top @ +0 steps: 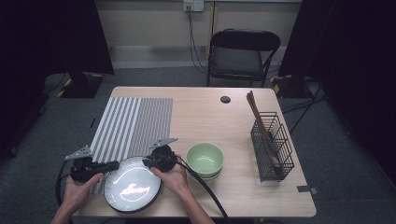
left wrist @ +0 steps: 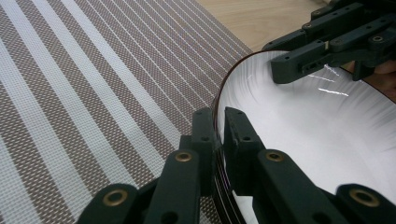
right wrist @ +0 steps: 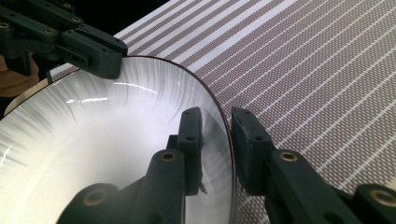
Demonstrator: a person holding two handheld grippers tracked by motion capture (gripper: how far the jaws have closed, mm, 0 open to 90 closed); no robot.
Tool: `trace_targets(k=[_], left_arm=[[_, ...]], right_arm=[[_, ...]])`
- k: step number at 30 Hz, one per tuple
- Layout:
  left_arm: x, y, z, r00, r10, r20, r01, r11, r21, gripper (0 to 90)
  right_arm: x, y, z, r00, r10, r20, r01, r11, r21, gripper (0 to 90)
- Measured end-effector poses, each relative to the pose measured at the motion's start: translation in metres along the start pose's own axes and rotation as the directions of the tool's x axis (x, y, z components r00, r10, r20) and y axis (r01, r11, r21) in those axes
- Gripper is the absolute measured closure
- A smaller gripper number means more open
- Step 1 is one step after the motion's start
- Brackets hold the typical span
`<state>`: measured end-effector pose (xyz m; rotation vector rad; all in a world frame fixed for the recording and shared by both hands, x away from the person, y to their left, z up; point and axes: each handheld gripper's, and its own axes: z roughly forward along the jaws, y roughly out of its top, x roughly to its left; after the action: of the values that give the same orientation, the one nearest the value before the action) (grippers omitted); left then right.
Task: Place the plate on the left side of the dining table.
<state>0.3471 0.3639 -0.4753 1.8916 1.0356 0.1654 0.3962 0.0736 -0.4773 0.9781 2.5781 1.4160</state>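
Although both grippers have a hold on it, the wide, round white plate with a thin dark rim (top: pixel 132 185) lies at the near edge of the light wooden table (top: pixel 210 116), its far edge overlapping the near end of the brown-and-white striped woven placemat (top: pixel 133 123), and I judge the work to be at its start: the grasp is all but made, while any lift and placing are left. From its position, the mat looks the likely destination, though that is a guess. Being round, the plate has no long axis; its open face points up toward the high camera, roughly level or tipped slightly. To its right, near but apart, sits a stack of pale green ceramic bowls (top: pixel 205 159), and well apart toward the right edge stands a black wire caddy (top: pixel 272 147) holding brown chopsticks (top: pixel 258 116).

The left gripper (left wrist: pixel 218 122) has its jaws pressed together on the plate's left rim, one pad inside and one outside. The right gripper (right wrist: pixel 215 122) straddles the opposite rim; its inner pad lies against the white face, while a narrow gap shows at the outer pad, so I judge that grip not quite closed.
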Motion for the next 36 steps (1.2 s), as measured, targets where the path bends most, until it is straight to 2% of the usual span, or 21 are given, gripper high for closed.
trace_targets(k=[8,9,14,15,16,19,36], left_arm=[[-0.0003,0.0000,0.0020,1.0000,-0.002,0.000,0.002,1.0000,0.008,82.4],[0.0019,0.0003,0.0031,0.9997,-0.018,0.013,0.018,0.9998,0.003,82.5],[0.0022,0.0019,0.0037,0.9998,-0.007,0.018,0.007,0.9999,0.010,83.0],[0.0026,0.0018,0.0037,0.9998,-0.008,0.017,0.008,0.9999,0.010,83.1],[0.0024,0.0019,0.0037,0.9998,-0.005,0.017,0.005,0.9999,0.010,83.1],[0.0024,0.0018,0.0035,0.9999,-0.004,0.015,0.004,1.0000,0.005,83.4],[0.0031,0.0035,0.0033,0.9998,-0.013,0.017,0.013,0.9999,-0.007,84.3]], right_arm=[[0.0001,-0.0003,-0.0005,1.0000,0.000,-0.001,0.000,1.000,-0.001,74.3],[0.0000,0.0006,0.0002,1.0000,-0.003,0.004,0.003,1.000,0.002,75.8],[-0.0007,0.0010,0.0010,1.0000,-0.006,-0.002,0.006,1.000,-0.004,76.7],[-0.0006,0.0018,0.0001,1.0000,-0.006,0.000,0.006,1.000,-0.020,81.2],[-0.0021,0.0030,-0.0006,0.9999,-0.009,-0.009,0.009,1.000,-0.023,81.4],[-0.0047,0.0045,-0.0006,0.9995,-0.014,-0.028,0.013,1.000,-0.014,81.8],[-0.0041,0.0036,-0.0010,0.9997,-0.014,-0.022,0.013,0.999,-0.032,82.8]])
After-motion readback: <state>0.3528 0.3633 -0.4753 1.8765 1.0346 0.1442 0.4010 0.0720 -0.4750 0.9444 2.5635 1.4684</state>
